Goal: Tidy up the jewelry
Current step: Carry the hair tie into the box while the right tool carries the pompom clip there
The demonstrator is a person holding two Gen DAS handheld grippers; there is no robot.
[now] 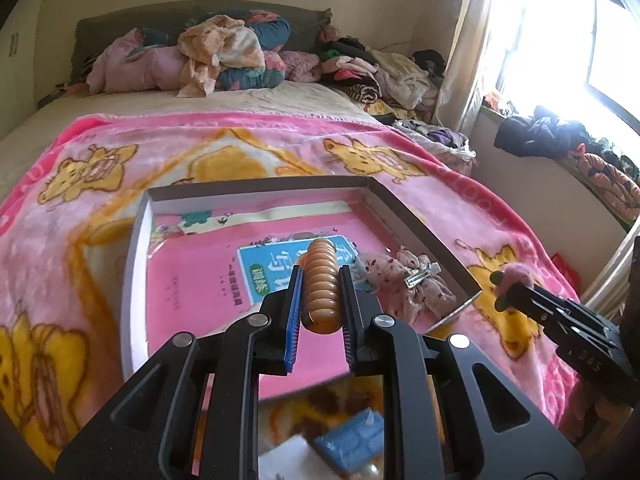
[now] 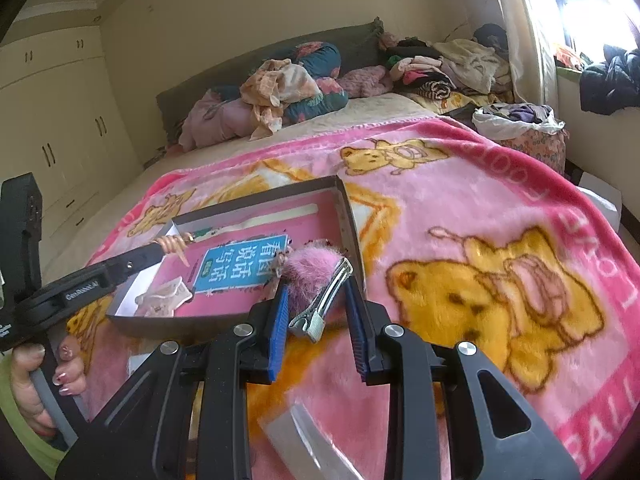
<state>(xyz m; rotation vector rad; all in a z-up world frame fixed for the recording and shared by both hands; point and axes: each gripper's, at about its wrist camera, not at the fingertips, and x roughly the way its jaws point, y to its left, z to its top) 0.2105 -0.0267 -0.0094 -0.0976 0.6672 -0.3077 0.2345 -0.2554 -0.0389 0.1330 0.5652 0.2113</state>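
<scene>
A shallow grey box [image 1: 420,224] lies on the pink bear blanket, with a pink book [image 1: 224,272] inside it. My left gripper [image 1: 320,284] is shut on a ribbed amber bracelet [image 1: 322,276] and holds it over the box. A floral fabric hair bow with a metal clip [image 1: 412,280] lies in the box's right part. My right gripper [image 2: 316,300] is shut on a fluffy pink hair clip [image 2: 316,276] with a silver metal clip, just outside the box's right wall [image 2: 350,232]. A pale cloth item [image 2: 164,296] lies in the box's near left corner.
The bed's pink blanket [image 2: 480,208] spreads around the box. Piled clothes and pillows [image 1: 224,52] lie at the head of the bed. More clothes sit on the window sill [image 1: 560,136]. A clear plastic piece [image 2: 312,440] lies on the blanket under my right gripper.
</scene>
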